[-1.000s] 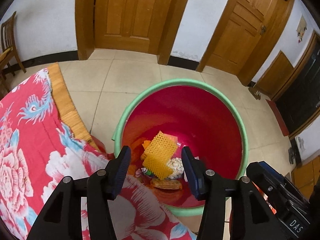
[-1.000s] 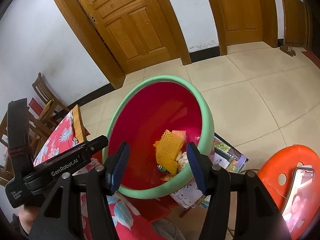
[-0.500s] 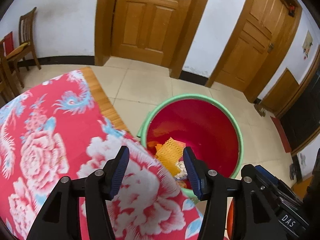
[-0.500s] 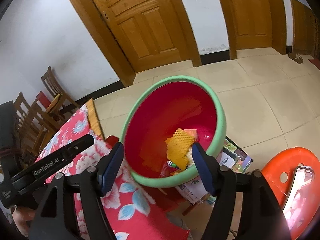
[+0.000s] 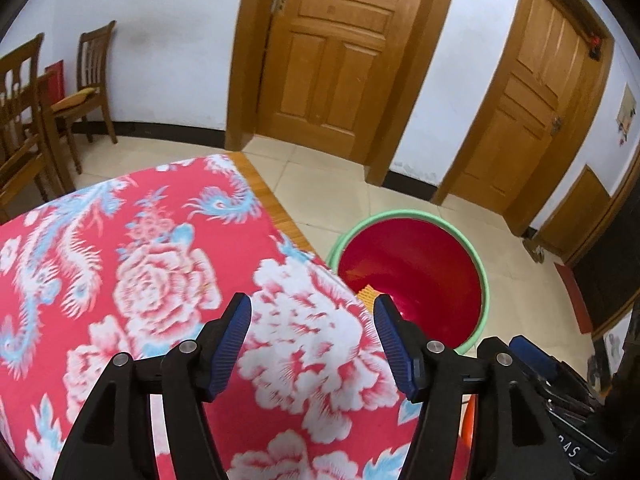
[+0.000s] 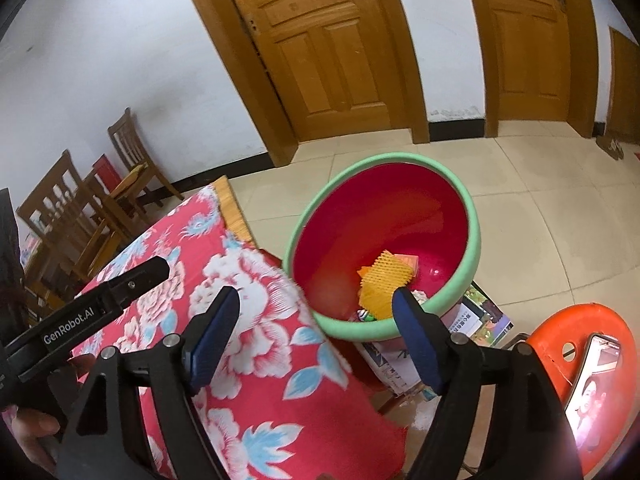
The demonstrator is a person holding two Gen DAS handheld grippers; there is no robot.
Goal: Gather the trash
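A red bin with a green rim (image 5: 476, 252) (image 6: 474, 216) stands on the tiled floor beside the table. Inside it lie a yellow foam net (image 6: 382, 280), an orange wrapper (image 6: 408, 260) and other scraps. Only a corner of the foam net (image 5: 366, 292) shows in the left wrist view. My left gripper (image 5: 312, 316) hangs over the flowered tablecloth (image 5: 140, 280); its jaws are opening, with nothing between them. My right gripper (image 6: 316, 312) hovers above the table's corner next to the bin, jaws also opening and empty. The left tool's arm (image 6: 88, 312) crosses the right wrist view.
Wooden chairs (image 5: 90, 80) (image 6: 132, 164) stand by the white wall at the left. An orange stool (image 6: 572, 344) with a phone (image 6: 596, 380) on it sits at the right. Printed papers (image 6: 480, 320) lie under the bin. Wooden doors (image 5: 332, 56) line the far wall.
Both grippers have drawn back from over the bin toward the table and risen. Their jaws have spread wider. The trash stays in the bin.
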